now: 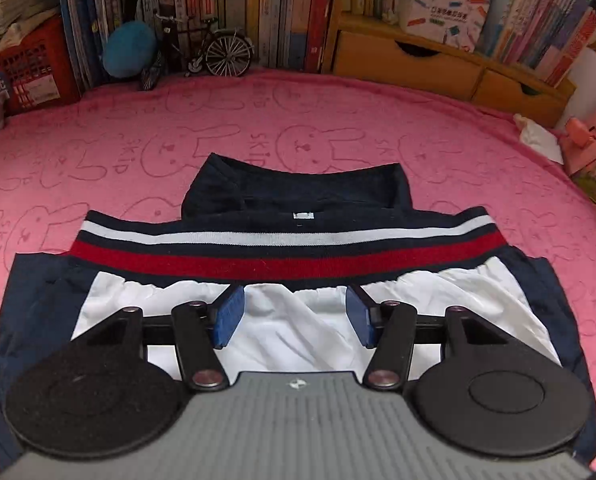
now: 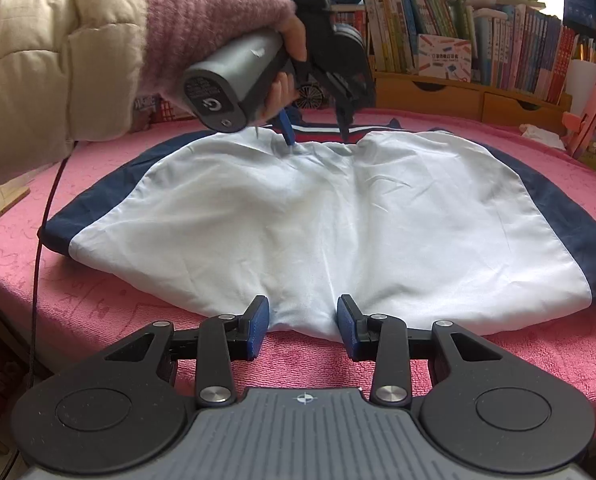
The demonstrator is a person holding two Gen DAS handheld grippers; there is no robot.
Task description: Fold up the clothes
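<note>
Lying flat: a jacket, white with navy side panels, spread across the middle of the right wrist view on a pink towel printed with rabbits.
Hem band: striped navy, white and red, running straight across the centre of the left wrist view, with a dark navy fold poking out just above it.
Left gripper: hovering over the gathered white cloth just below the striped band, jaws apart, nothing pinched between the blue pads (the cloth shows bare in the gap).
Left gripper from the other side: seen at upper centre of the right wrist view, tips pointing down at the far edge of the white cloth; whether they touch it I cannot tell.
Hand: wrapped round the grey handle, in a fuzzy pink cuff and a cream padded sleeve, upper left of the right wrist view.
Right gripper: at the near edge of the jacket, lower centre, jaws apart with a bulge of white cloth sitting between the pads, not squeezed.
Background: shelves of books, a model bicycle and wooden drawers along the top.
</note>
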